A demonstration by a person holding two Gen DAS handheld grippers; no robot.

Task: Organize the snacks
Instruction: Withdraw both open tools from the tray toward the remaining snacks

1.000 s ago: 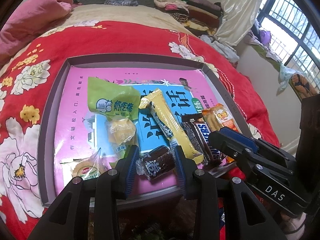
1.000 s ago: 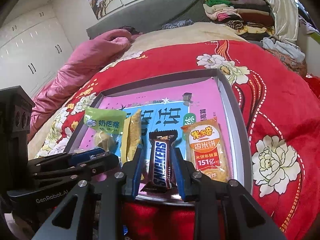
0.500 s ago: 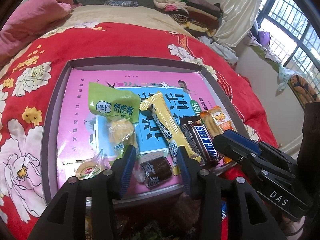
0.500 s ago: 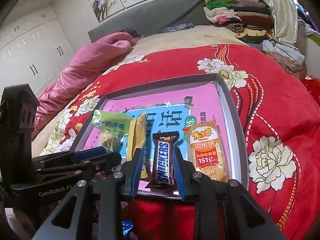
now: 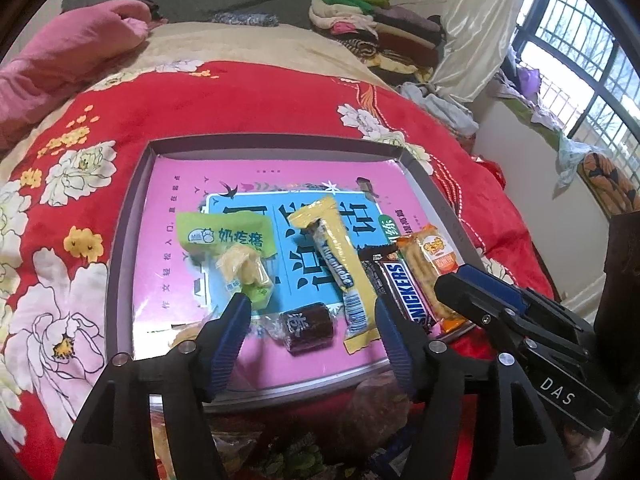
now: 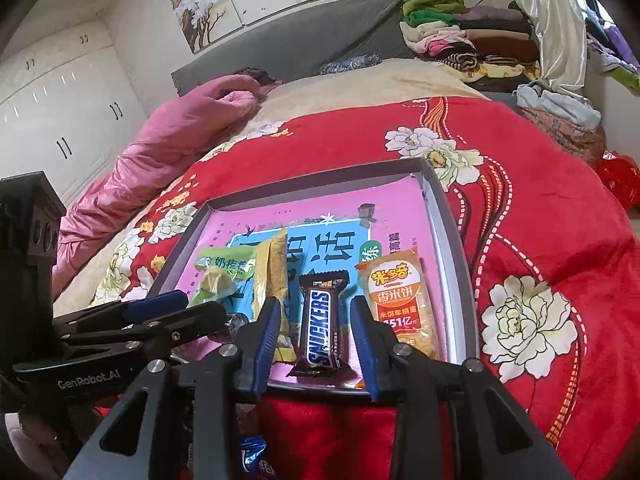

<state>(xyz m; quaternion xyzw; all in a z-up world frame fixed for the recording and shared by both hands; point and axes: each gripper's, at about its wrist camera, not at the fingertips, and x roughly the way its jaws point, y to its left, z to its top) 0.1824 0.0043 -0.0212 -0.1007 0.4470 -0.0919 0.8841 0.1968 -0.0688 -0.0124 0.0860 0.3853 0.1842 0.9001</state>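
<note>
A: Snacks lay in the grey tray point(image 5: 120, 280) on the bed: Snickers bar point(image 6: 322, 326), "151亿" rice cracker point(image 6: 400, 304).
B: Tools?
A: Left tool point(image 5: 310, 320) just opening around dark candy point(image 5: 308, 326), untouched. Right tool point(image 6: 316, 324) opening, astride Snickers.

Tray far half: bare pink liner point(image 5: 280, 178), free room for a gripper
Tray near half: snack row point(image 6: 320, 312) packed side by side, narrow gaps btwn packs
Tray rim point(image 5: 276, 145): raised wall all round
Near edge: both grippers crowd it
</note>
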